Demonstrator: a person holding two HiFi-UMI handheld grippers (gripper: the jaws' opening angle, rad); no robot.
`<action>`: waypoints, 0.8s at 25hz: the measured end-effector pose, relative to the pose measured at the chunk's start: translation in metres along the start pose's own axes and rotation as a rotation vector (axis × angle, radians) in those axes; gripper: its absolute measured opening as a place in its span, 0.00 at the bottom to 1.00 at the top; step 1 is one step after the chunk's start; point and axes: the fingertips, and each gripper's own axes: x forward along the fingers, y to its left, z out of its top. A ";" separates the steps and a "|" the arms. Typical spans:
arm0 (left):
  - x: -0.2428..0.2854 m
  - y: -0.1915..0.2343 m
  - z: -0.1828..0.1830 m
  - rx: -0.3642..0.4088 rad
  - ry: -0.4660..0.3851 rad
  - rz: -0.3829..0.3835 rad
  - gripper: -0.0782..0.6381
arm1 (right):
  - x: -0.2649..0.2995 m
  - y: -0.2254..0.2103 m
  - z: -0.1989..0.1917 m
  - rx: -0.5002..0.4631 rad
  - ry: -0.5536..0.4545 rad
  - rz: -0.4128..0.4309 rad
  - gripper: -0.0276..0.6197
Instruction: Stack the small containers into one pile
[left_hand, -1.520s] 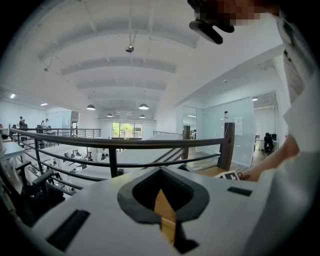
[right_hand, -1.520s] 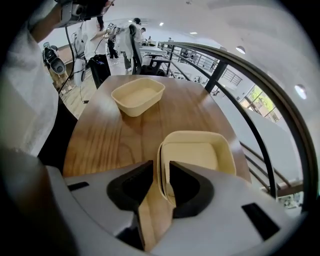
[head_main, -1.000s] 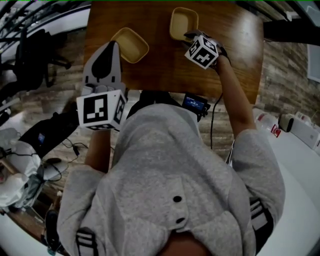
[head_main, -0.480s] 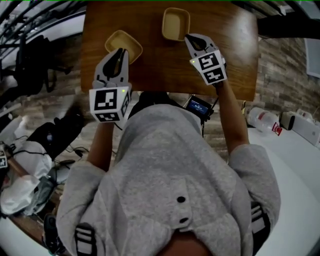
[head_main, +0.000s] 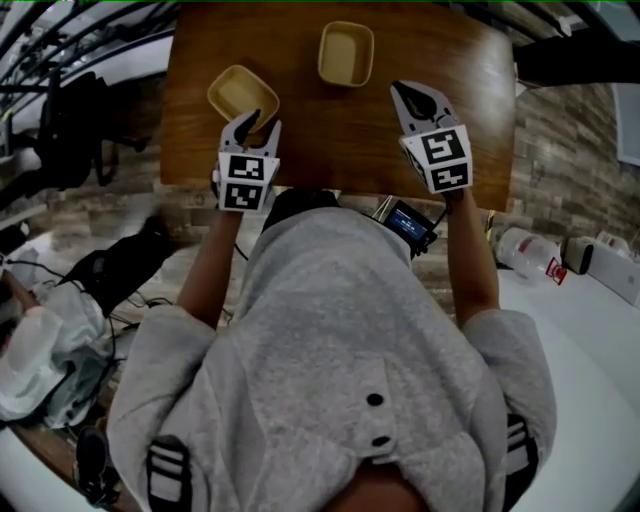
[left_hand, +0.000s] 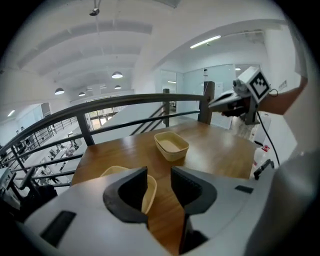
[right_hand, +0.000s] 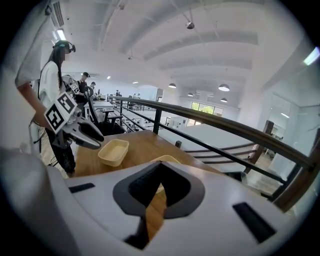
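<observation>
Now we angle the left gripper (head_main: 264, 121) down, jaws just opening, seemingly astride the rim of the container (head_main: 240, 90). Our right gripper (head_main: 404, 90) hangs closed, empty.

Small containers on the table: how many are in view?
2. The left container sits near the table's left edge; the far container sits by its far edge, near the middle. They stand apart, unstacked; none appears hidden.

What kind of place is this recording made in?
Probably a mezzanine in a large open office or lab hall: a wooden table stands beside a railing, with round ceiling lamps overhead.
</observation>
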 end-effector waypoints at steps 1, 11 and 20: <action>0.007 0.000 -0.008 0.023 0.022 0.004 0.30 | -0.002 -0.001 0.000 -0.002 -0.002 -0.003 0.07; 0.054 0.019 -0.073 0.178 0.228 0.061 0.30 | -0.020 -0.013 -0.007 -0.007 -0.007 -0.046 0.07; 0.072 0.019 -0.090 0.244 0.335 0.028 0.30 | -0.029 -0.012 -0.019 -0.012 -0.003 -0.040 0.07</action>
